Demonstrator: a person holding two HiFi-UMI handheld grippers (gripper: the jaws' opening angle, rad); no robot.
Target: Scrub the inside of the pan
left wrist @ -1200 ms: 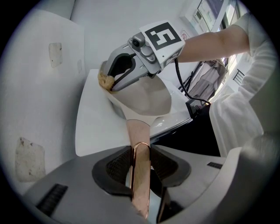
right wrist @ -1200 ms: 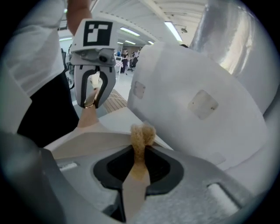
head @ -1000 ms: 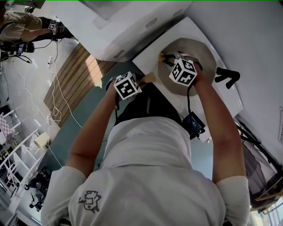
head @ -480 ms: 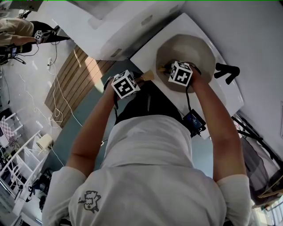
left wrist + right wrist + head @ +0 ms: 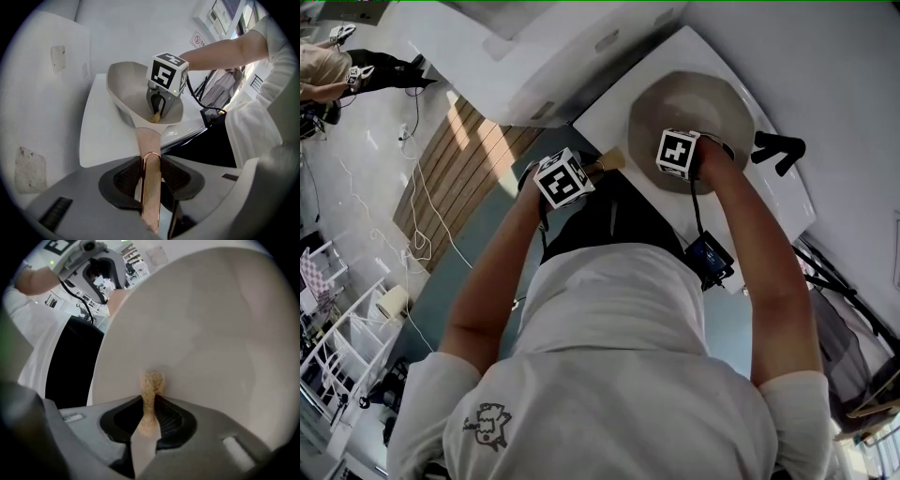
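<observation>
- A person braces a pale pan (image 5: pixel 717 98) on a white counter (image 5: pixel 614 111). It sits close to the near edge, and its coppery handle (image 5: pixel 149 140) reaches out past that edge.
- The left gripper (image 5: pixel 150 180) is clamped on the handle, one pad pressing each side of it.
- The right gripper (image 5: pixel 149 416) is closed on a tan scrubber (image 5: pixel 151 385), whose tip touches the pan's inner wall low on the handle side.
- Twist risk: the handle looks smooth and narrow. Hard strokes inside the bowl could turn it between the pads, so the pan swivels or rocks.
- Slide risk: with the pan so near the edge, a stroke pulled toward the person could drag it off the counter if the left grip slackens.
- Scrape risk: only a short stub of scrubber shows beyond the right jaws. Bearing down too steeply could bring the jaw tips onto the pan's surface and mark it.
- Loss risk: friction on the wall could work the scrubber back or out of the clamp in mid-stroke.
- Snag risk: a cable (image 5: pixel 698 211) runs from the right gripper to a black box (image 5: pixel 711 260) by the counter's edge. Wide sweeps could tug it.
</observation>
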